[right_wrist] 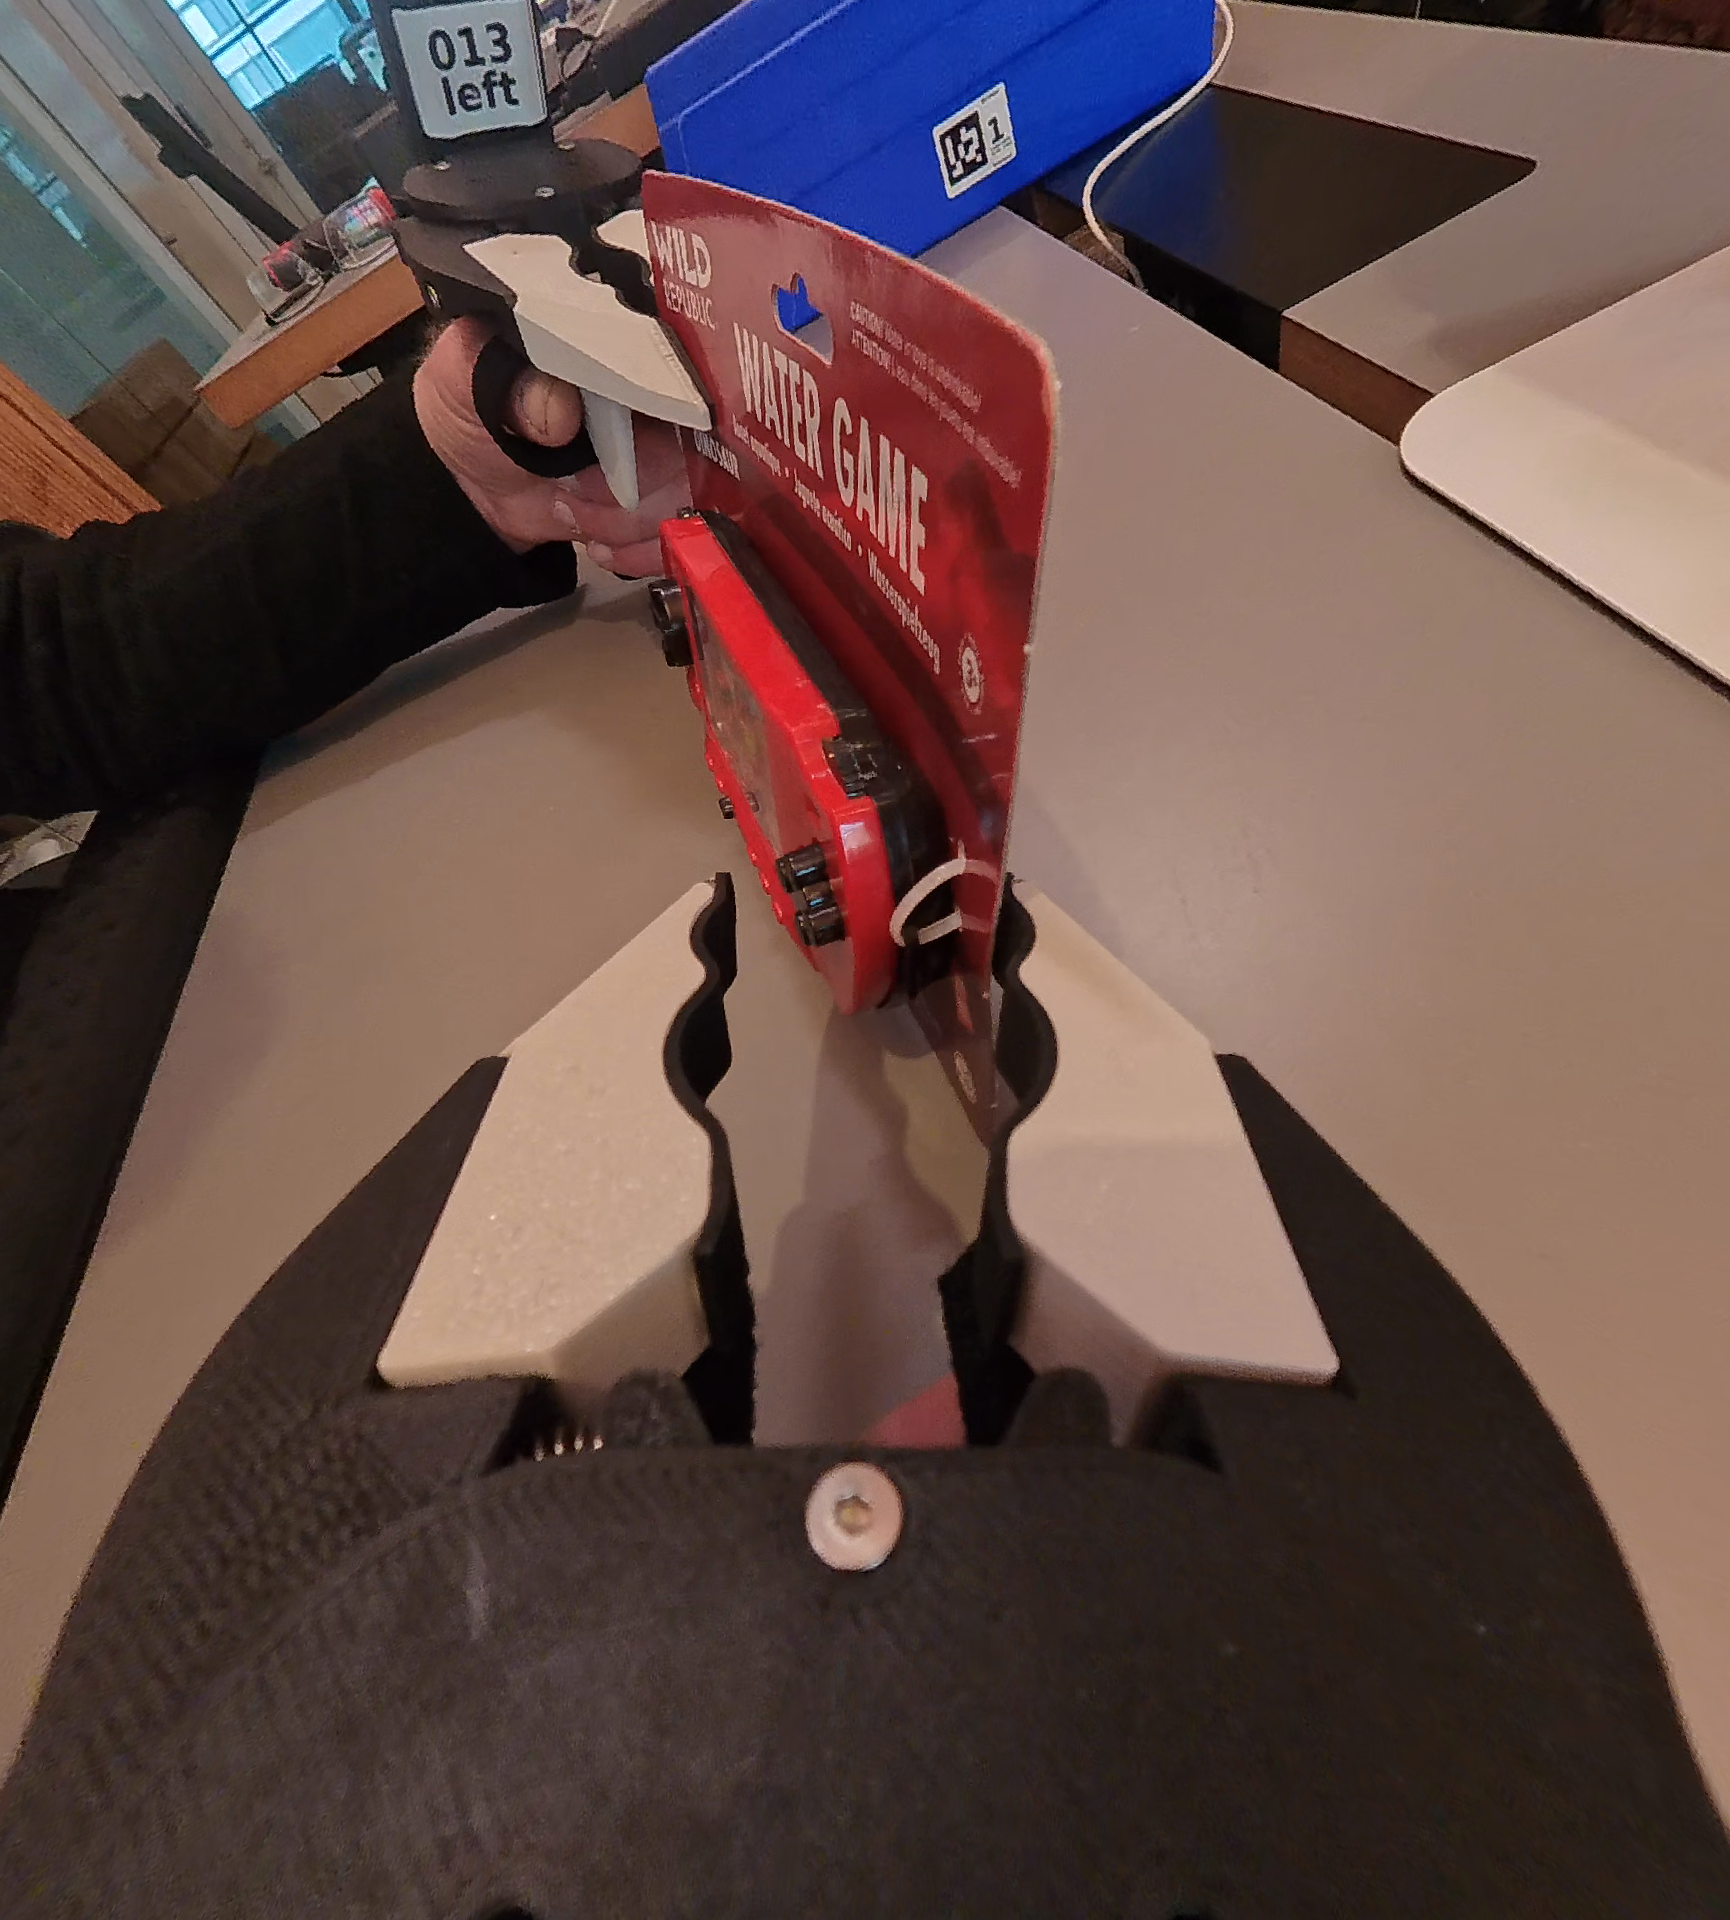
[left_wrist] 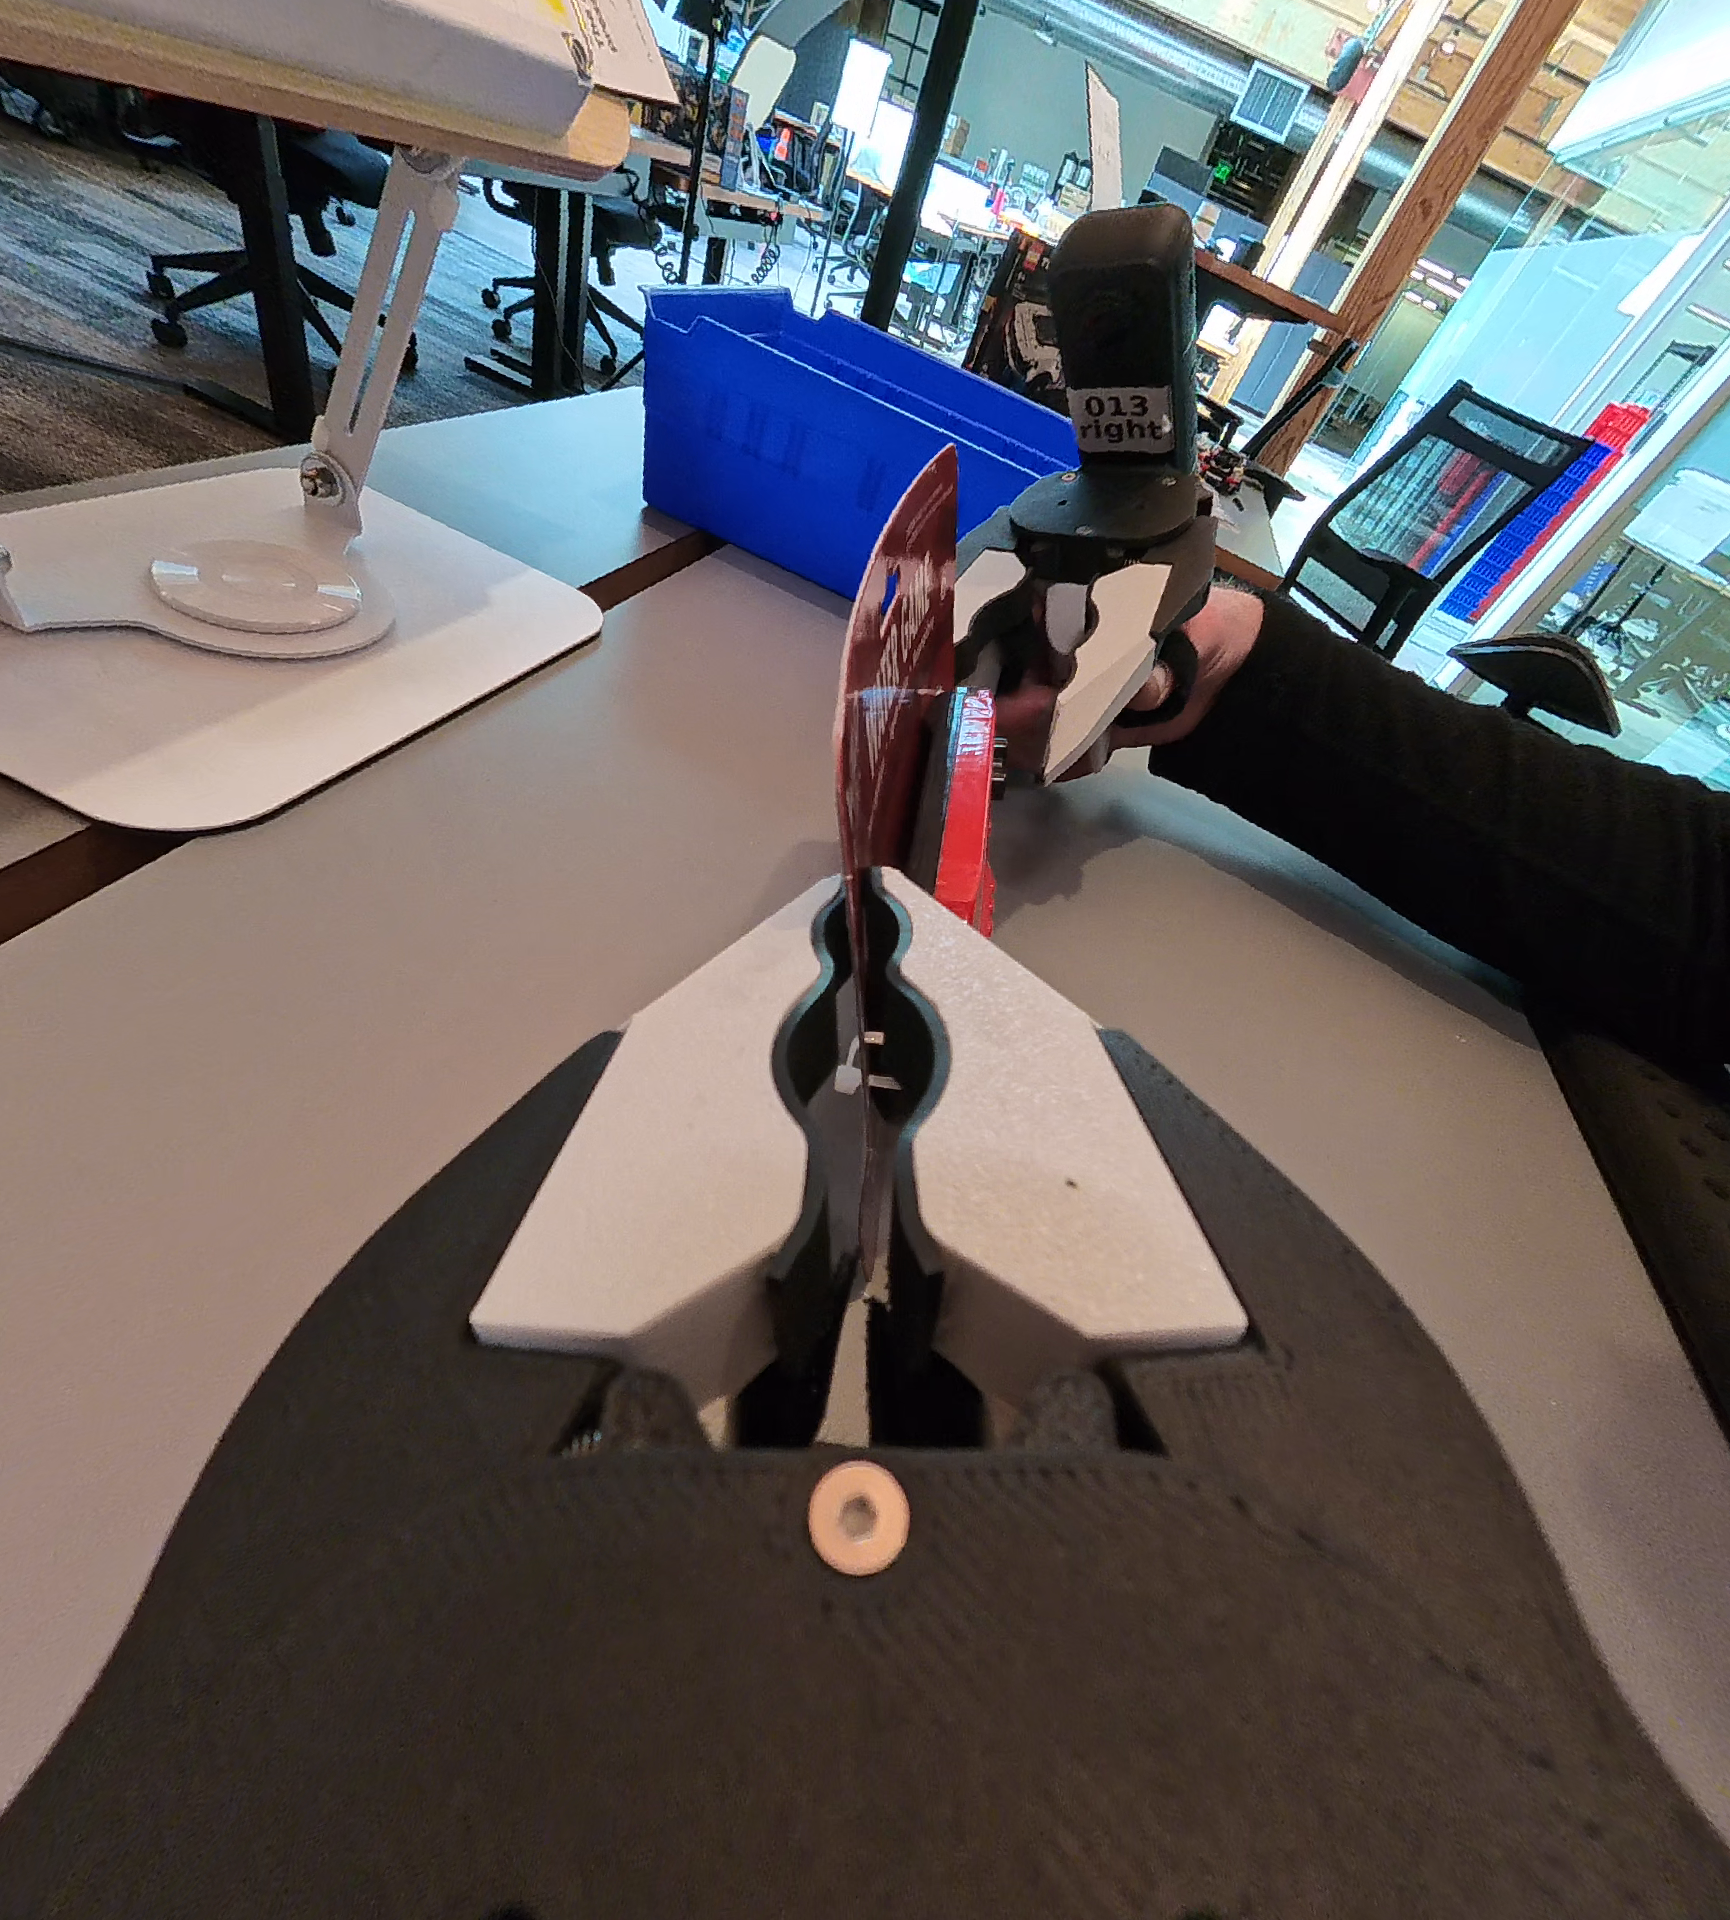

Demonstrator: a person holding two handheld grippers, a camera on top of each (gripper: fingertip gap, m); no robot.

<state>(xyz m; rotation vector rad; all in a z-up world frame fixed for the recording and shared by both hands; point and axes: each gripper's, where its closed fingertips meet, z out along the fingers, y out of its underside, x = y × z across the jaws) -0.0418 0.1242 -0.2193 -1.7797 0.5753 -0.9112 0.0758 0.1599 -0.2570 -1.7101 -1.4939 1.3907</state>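
A red backing card [left_wrist: 897, 623] with a red handheld water toy [left_wrist: 970, 790] tied to it stands on edge just above the grey table [left_wrist: 425, 987]. My left gripper [left_wrist: 866, 894] is shut on one end of the card. My right gripper [right_wrist: 866, 904] is open at the other end. The toy [right_wrist: 788, 748] and the card's lower corner [right_wrist: 975, 1049] sit between its jaws, and the card rests against the right-hand finger [right_wrist: 1022, 997]. The left gripper [right_wrist: 632, 343] shows clamped on the card's far end. The right gripper [left_wrist: 1022, 727] shows beyond the card.
A blue bin [left_wrist: 788, 436] stands at the table's far edge behind the card. A white stand's base [left_wrist: 217, 665] lies to the left. A black mat [right_wrist: 1308, 177] with a white cable [right_wrist: 1152, 135] lies by the bin. A black chair [left_wrist: 1723, 1195] is beside the table.
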